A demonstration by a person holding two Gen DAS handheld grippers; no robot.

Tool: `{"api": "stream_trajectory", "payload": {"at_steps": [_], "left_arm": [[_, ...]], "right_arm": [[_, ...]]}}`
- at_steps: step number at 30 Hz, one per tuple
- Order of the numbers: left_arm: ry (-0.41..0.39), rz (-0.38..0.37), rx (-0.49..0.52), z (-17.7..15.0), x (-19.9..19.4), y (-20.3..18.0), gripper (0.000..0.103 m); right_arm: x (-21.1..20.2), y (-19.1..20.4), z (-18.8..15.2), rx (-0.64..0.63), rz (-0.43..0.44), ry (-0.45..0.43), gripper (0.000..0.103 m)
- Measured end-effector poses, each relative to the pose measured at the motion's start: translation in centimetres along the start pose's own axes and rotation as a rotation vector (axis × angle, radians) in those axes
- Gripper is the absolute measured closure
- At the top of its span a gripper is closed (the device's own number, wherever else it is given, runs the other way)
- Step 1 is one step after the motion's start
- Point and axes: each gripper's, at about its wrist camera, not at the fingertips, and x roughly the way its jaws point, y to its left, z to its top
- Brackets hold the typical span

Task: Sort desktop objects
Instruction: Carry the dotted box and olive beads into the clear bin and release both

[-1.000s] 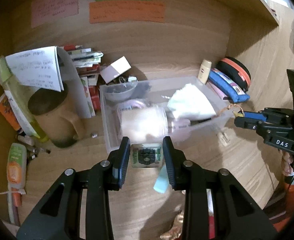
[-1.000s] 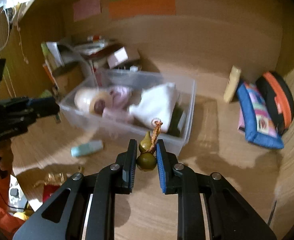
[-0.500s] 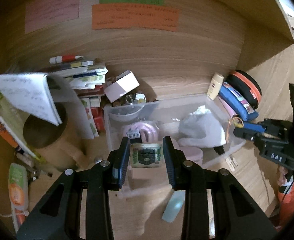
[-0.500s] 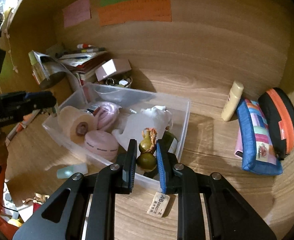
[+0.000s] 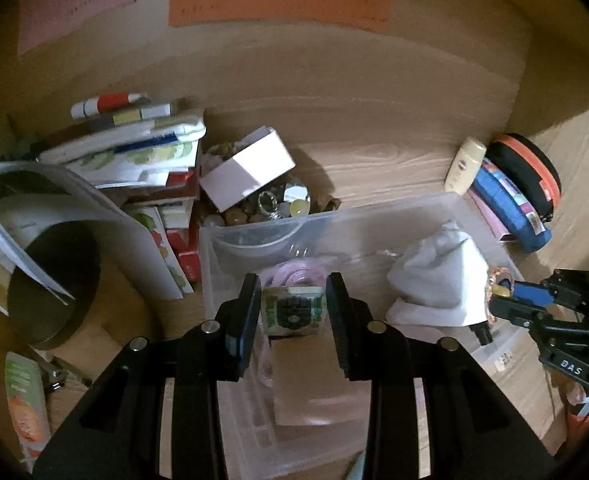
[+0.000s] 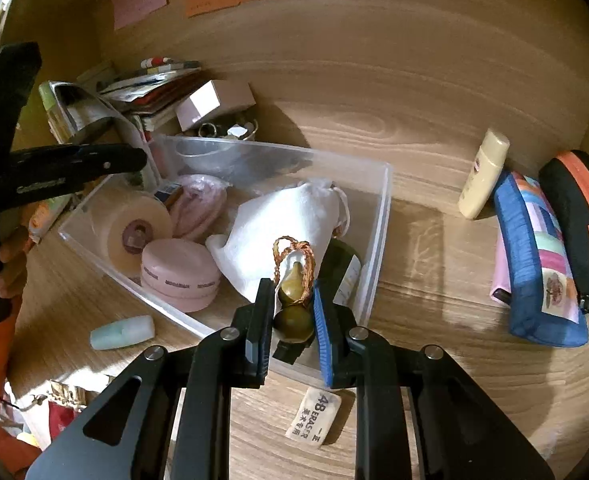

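Observation:
My left gripper [image 5: 293, 312] is shut on a small green-and-white packet [image 5: 293, 311] and holds it over the clear plastic bin [image 5: 334, 216]. My right gripper [image 6: 294, 312] is shut on an olive gourd charm [image 6: 293, 308] with an orange braided cord, above the bin's near right corner [image 6: 386, 184]. In the bin lie a white cloth pouch [image 6: 290, 216], a tape roll [image 6: 130, 228], a pink round case [image 6: 178, 276] and a dark green bottle [image 6: 344, 268]. The right gripper also shows in the left wrist view [image 5: 498, 300].
A stack of books [image 5: 134, 148], a white box [image 5: 250, 168] and a brown mug [image 5: 50, 280] stand left of the bin. A cream bottle [image 6: 482, 172], blue pouch [image 6: 538, 256] and black-orange case [image 6: 578, 216] lie right. An eraser [image 6: 314, 416] and mint tube [image 6: 122, 332] lie in front.
Both grippers have moved forward and up over the bin, each keeping its object. The left now hangs above the bin's inside; the right is above its near right corner.

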Motion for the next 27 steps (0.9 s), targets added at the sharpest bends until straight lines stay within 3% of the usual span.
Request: {"api": "stream_trajectory", "payload": {"at_steps": [8, 14, 17, 20, 22, 27], "left_arm": [[0.058, -0.007, -0.011, -0.5, 1.8, 0.4, 0.07], [0.026, 0.016, 0.019, -0.6, 0.6, -0.1, 0.069], [0.014, 0.024, 0.025, -0.5, 0.2, -0.4, 0.062], [-0.002, 0.023, 0.035, -0.6, -0.8, -0.8, 0.059], [-0.015, 0.025, 0.042, -0.7, -1.4, -1.1, 0.056], [-0.048, 0.028, 0.053, -1.3, -3.2, -1.6, 0.043]], "right_arm": [[0.0, 0.2, 0.1, -0.01, -0.02, 0.001, 0.085], [0.0, 0.2, 0.4, 0.0, -0.029, 0.024, 0.085], [-0.2, 0.3, 0.4, -0.001, -0.035, 0.028, 0.084], [-0.5, 0.4, 0.4, -0.008, -0.042, 0.021, 0.072], [-1.0, 0.7, 0.3, -0.014, -0.047, 0.005, 0.057], [-2.3, 1.5, 0.1, -0.044, -0.065, -0.02, 0.05]]}}
